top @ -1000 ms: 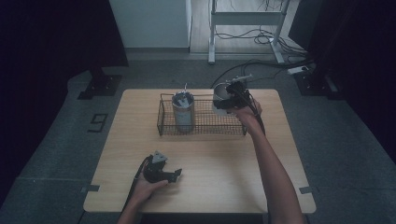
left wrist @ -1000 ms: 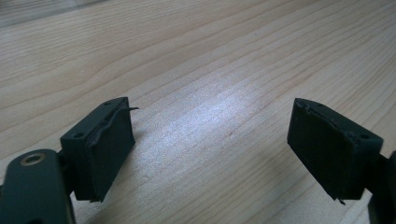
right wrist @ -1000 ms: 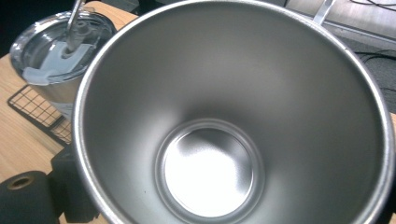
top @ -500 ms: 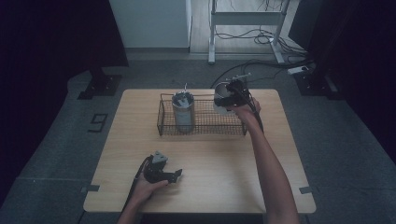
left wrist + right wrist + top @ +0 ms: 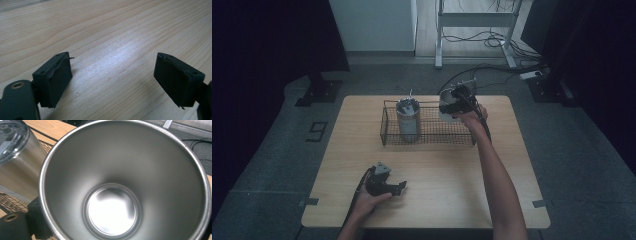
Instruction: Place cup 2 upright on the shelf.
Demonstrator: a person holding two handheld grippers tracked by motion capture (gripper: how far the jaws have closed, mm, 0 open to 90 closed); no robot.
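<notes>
My right gripper (image 5: 452,106) is shut on the rim of an open steel cup (image 5: 445,109), held over the right end of a wire basket (image 5: 432,143). The right gripper view looks straight down into the empty cup (image 5: 112,210), with one black finger (image 5: 37,220) outside its wall. A second steel tumbler (image 5: 408,121) with a clear lid stands upright inside the basket, left of the held cup and apart from it (image 5: 15,162). My left gripper (image 5: 398,188) lies on the wooden table (image 5: 462,190) near its front edge, jaws apart over bare wood (image 5: 112,80).
The basket sits at the back middle of the table. A cable trails from the right gripper off the far edge. Beyond the table are a metal stand (image 5: 477,20) and floor cables (image 5: 512,70); the floor is grey.
My right hand has carried the steel cup a little to the left and lower over the basket. The left hand and its gripper have stayed put.
</notes>
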